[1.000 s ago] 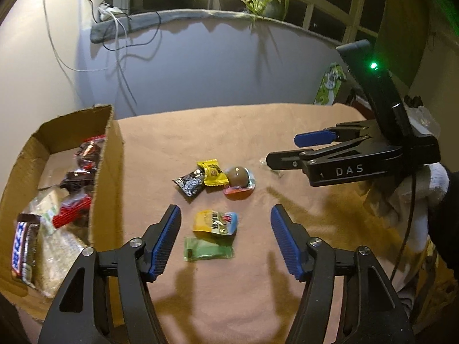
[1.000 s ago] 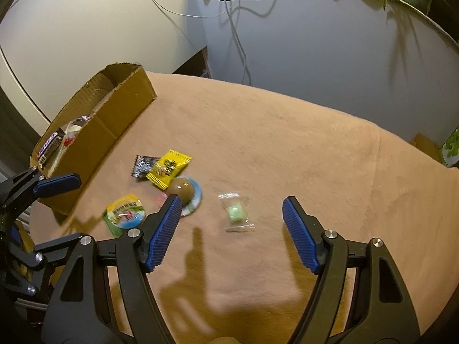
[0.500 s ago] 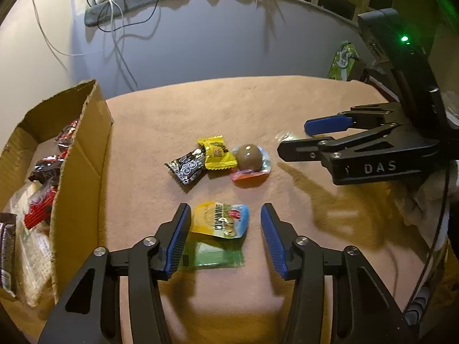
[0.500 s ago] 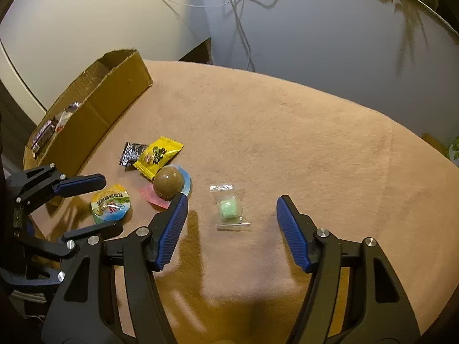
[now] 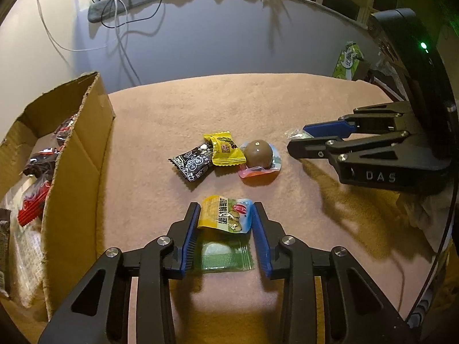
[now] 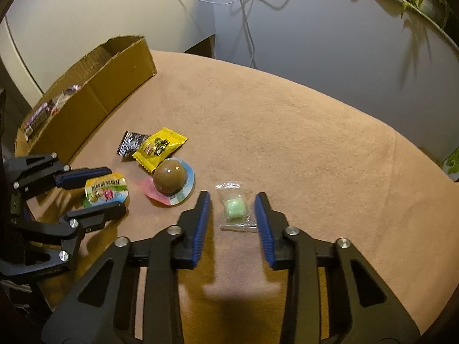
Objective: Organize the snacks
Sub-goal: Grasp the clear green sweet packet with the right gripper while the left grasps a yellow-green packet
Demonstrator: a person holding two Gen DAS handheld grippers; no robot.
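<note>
A tan fabric-covered worktop (image 5: pixel 200 109) stands against a pale wall hung with cables, and an open cardboard box (image 5: pixel 77 149) sits at its left edge. The box already holds several wrapped bars and red and dark sachets, so part of the sorting looks done. Six snacks are left on the cloth: a black sachet (image 5: pixel 193 163), a yellow sachet (image 5: pixel 225 149) overlapping it, a chocolate ball (image 5: pixel 258 154) in its blister touching the yellow one, and three more under the tools. The left gripper (image 5: pixel 225 209) points steeply down. Its jaws have just been closing, and they now grip a yellow-and-blue jelly cup (image 5: pixel 226 218) by its two sides. The cup lies partly over a green sachet (image 5: pixel 223 258). The right gripper (image 6: pixel 232 197) has likewise just been closing its jaws on a green candy (image 6: pixel 235 207) in clear wrap, well apart from the box. Its own view leaves a sliver beside one pad. The left view shows that wrapper's end nipped between the tips, and it alone shows the box's contents clearly. The green sachet barely shows in the right view. Neither item has been lifted yet.
</note>
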